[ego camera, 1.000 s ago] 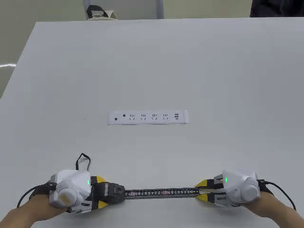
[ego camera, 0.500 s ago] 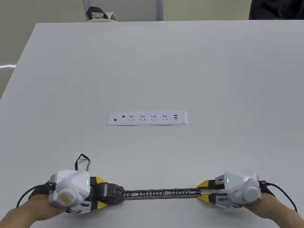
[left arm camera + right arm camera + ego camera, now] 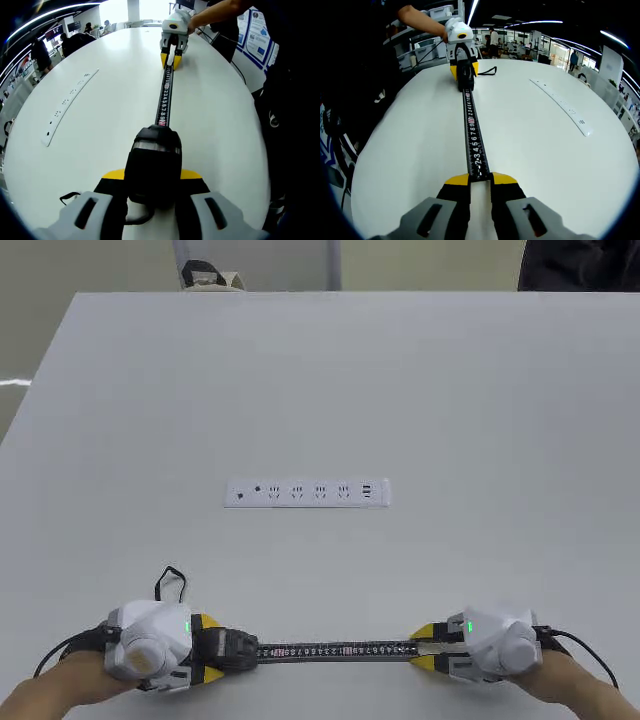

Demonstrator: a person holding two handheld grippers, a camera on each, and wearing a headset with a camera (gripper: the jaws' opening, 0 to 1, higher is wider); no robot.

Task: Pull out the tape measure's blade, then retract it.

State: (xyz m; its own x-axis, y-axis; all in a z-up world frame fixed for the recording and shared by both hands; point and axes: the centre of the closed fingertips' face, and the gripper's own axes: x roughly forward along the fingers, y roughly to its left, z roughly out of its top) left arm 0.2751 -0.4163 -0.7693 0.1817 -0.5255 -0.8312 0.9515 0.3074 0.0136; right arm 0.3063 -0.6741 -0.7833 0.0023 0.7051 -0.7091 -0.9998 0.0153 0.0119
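The black tape measure case point(image 3: 233, 650) point(image 3: 152, 162) lies near the table's front edge, and my left gripper point(image 3: 207, 651) point(image 3: 152, 176) is shut on it. Its black blade point(image 3: 335, 651) point(image 3: 164, 97) point(image 3: 471, 135) with white numbers stretches rightward along the table to my right gripper point(image 3: 423, 649) point(image 3: 480, 179), which is shut on the blade's end. In the right gripper view the case point(image 3: 464, 70) sits far ahead between the other gripper's yellow jaws. A black wrist strap point(image 3: 172, 580) loops behind the left gripper.
A white power strip point(image 3: 306, 492) point(image 3: 67, 102) point(image 3: 561, 106) lies in the middle of the white table point(image 3: 400, 390). A chair back with a black object point(image 3: 205, 275) stands beyond the far edge.
The blade span between the grippers has hardly altered; the right gripper has edged slightly left. The whole picture has shifted a little with the head camera.
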